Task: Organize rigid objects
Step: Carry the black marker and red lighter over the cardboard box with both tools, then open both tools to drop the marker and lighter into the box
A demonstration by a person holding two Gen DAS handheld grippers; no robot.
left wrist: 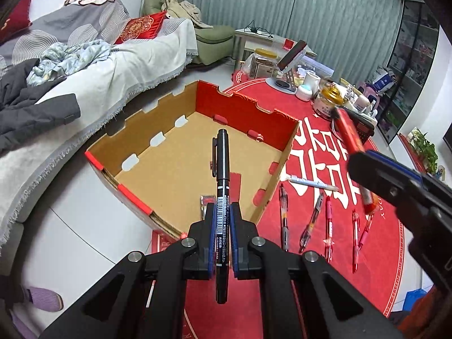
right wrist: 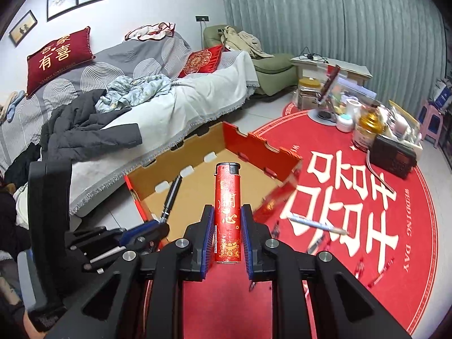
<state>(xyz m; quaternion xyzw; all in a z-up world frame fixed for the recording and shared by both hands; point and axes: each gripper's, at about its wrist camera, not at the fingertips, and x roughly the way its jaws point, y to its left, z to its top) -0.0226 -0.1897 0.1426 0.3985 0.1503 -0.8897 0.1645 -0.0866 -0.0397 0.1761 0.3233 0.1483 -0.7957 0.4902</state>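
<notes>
My left gripper (left wrist: 222, 207) is shut on a black marker pen (left wrist: 221, 175) and holds it upright above the near wall of an open cardboard box (left wrist: 175, 141) with red trim. My right gripper (right wrist: 227, 212) is shut on a red lighter (right wrist: 227, 197), held above the box's near right corner (right wrist: 214, 158). The right gripper with the lighter also shows at the right of the left wrist view (left wrist: 351, 137). The left gripper with the pen shows at the left of the right wrist view (right wrist: 166, 217). A small packet (left wrist: 207, 200) lies inside the box.
Several red and pink pens (left wrist: 327, 220) and a white pen (left wrist: 310, 183) lie on the round red mat (left wrist: 319, 152) right of the box. Jars, a radio (right wrist: 394, 156) and a phone stand (right wrist: 327, 96) crowd the mat's far side. A sofa (right wrist: 141, 99) stands to the left.
</notes>
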